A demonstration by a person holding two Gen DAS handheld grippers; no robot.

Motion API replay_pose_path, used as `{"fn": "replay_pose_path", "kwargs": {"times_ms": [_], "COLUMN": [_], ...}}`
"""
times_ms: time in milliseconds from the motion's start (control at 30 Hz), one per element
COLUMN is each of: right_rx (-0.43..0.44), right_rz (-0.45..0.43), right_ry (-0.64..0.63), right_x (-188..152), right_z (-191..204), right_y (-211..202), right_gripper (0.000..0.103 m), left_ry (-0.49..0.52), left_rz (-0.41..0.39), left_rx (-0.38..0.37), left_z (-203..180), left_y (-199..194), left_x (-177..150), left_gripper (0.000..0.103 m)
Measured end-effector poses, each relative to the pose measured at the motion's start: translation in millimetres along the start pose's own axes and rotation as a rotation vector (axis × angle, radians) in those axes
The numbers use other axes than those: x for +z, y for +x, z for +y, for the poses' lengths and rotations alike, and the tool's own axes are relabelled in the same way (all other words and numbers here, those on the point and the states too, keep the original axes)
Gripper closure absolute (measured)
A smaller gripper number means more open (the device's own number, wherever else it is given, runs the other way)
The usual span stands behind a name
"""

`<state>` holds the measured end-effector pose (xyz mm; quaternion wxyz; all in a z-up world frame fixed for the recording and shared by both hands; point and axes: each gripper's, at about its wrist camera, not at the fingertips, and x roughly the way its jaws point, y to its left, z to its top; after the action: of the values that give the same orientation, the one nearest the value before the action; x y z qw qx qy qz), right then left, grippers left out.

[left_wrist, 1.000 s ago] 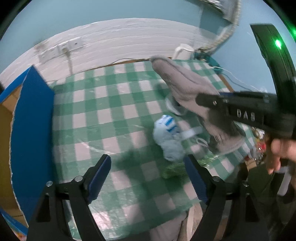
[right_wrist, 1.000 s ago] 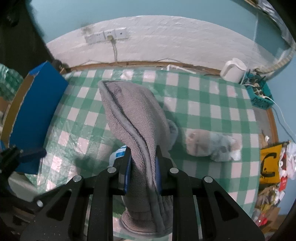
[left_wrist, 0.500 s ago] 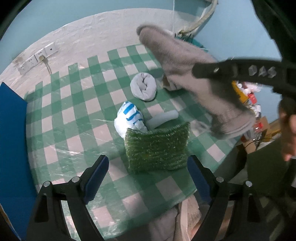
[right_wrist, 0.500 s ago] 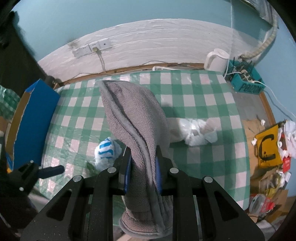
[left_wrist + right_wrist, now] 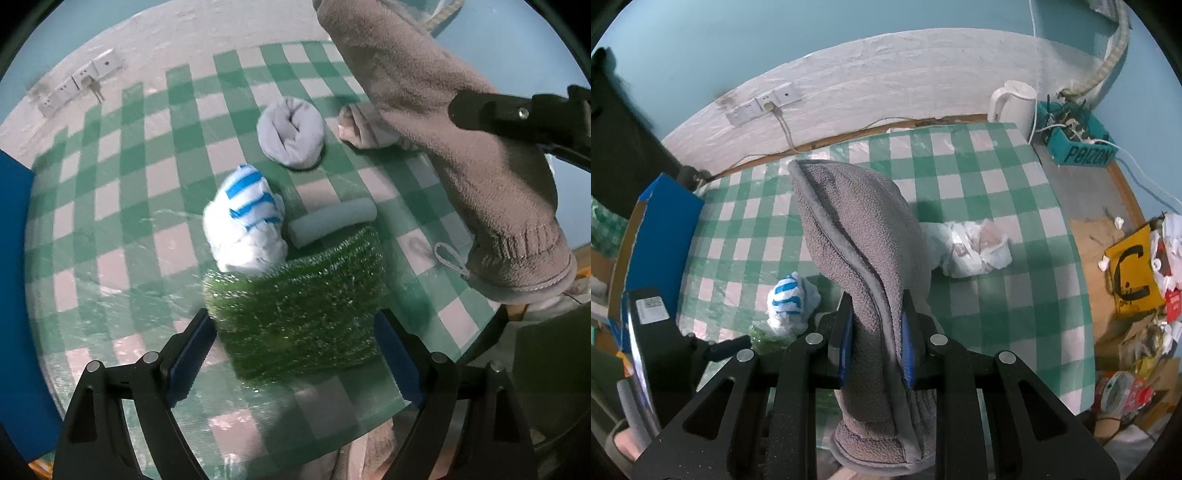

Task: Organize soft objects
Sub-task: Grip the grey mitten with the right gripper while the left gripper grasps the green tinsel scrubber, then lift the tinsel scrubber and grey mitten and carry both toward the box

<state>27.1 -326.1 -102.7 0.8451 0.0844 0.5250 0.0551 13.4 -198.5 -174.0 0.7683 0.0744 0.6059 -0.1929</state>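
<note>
My right gripper (image 5: 875,345) is shut on a grey fleece towel (image 5: 857,251) and holds it up above the checked table; the towel also shows in the left wrist view (image 5: 443,122). My left gripper (image 5: 295,350) is open, with a green glittery scrub pad (image 5: 299,317) lying between its fingers on the table. Behind the pad lie a white cloth with blue stripes (image 5: 247,229), a pale rolled cloth (image 5: 332,225), a grey rolled sock (image 5: 291,133) and a beige cloth (image 5: 364,125). The striped cloth also shows in the right wrist view (image 5: 792,301).
A blue cardboard box (image 5: 661,229) stands at the table's left edge. A crumpled white plastic bag (image 5: 975,247) lies mid-table. A white kettle (image 5: 1012,101) and a teal crate of cables (image 5: 1078,142) sit at the back right. Clutter lies on the floor at right.
My left gripper has dropped closer to the table, so the green pad now lies between its open fingers. The right gripper has kept the towel raised and moved a little back.
</note>
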Motion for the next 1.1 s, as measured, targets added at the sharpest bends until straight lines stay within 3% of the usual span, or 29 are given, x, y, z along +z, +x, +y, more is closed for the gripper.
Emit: {"fn": "replay_pose_path", "kwargs": {"times_ms": [67,133,333,733,1100], "right_rx": [0.002,0.005,0.009,0.023,0.042], "right_rz": [0.003,0.003,0.001,-0.014,-0.032], "right_ry": [0.005,0.01,0.016,-0.003,-0.04], "right_x": [-1,-1,0,3,5], "right_z": [-2,-4,-8,3,22], "right_y": [2,3,3,-2,-11], "right_gripper": [0.084,0.084,0.084,0.083,0.084], "left_ry": [0.005,0.007,0.005,-0.049,-0.105], "left_rz": [0.0,0.011,0.033,-0.068,-0.157], "left_rx": [-0.009,-0.014,-0.048,-0.098,-0.073], "left_z": [-1,-1,0,32,51], "left_y": [2,5,4,-45,-73], "left_x": [-1,-4,-17,-17,-6], "left_gripper": [0.022,0.044,0.09,0.092,0.092]}}
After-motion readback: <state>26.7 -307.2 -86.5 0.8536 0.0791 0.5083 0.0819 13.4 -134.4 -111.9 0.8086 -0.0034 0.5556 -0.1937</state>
